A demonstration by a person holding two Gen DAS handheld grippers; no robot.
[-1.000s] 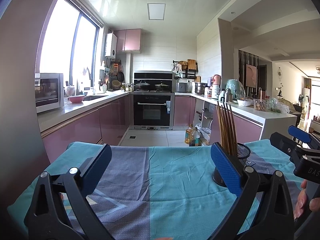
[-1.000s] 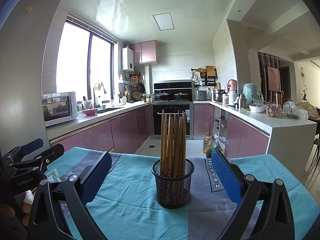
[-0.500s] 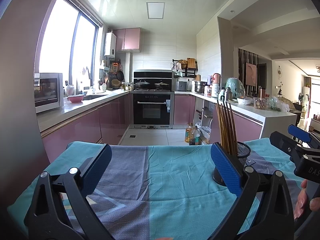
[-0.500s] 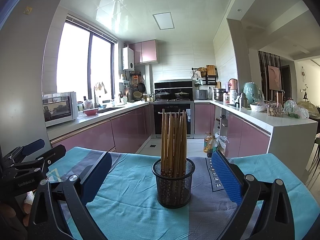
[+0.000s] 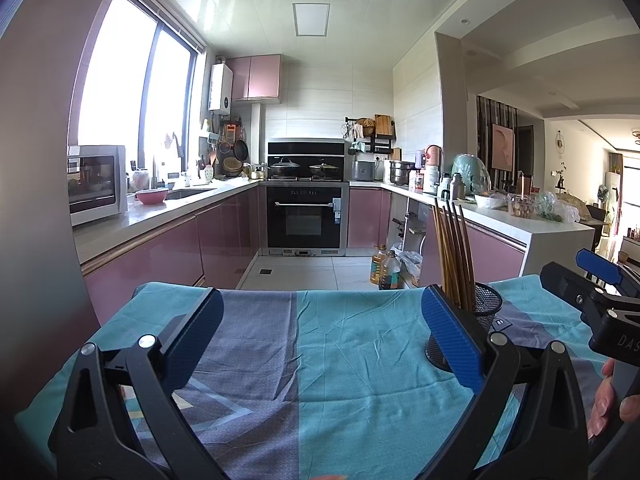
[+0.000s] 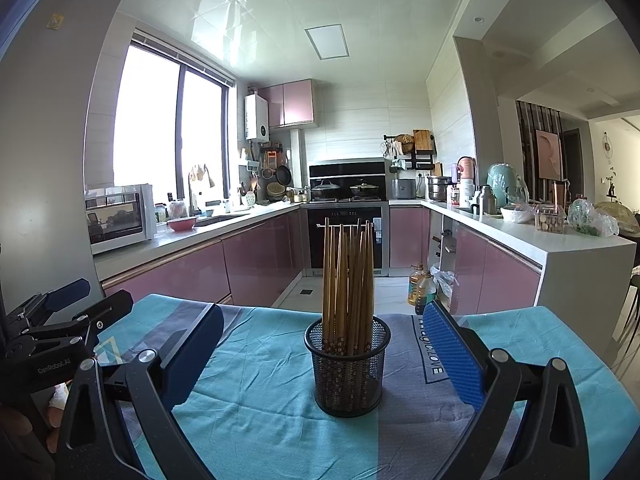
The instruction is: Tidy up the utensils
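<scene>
While both claws gape empty — left claw (image 5: 320, 336), right claw (image 6: 320, 344) — chopsticks (image 6: 348, 284) upright in mesh cup (image 6: 347, 368), mid-cloth (image 6: 260, 392)

From my right gripper (image 6: 320, 354) the holder (image 6: 347, 368) stands dead ahead on the cloth (image 6: 260, 380), between the two fingers and apart from both; the chopsticks (image 6: 348, 280) stand upright in it; my left gripper (image 6: 60, 320) sits off to the left over the cloth's edge. From my left gripper (image 5: 320, 344) the same holder (image 5: 486, 320) lies right of centre, just behind the right finger; the oven (image 5: 306, 216) is far ahead beyond the cloth (image 5: 340, 360); counters run down both sides.
</scene>
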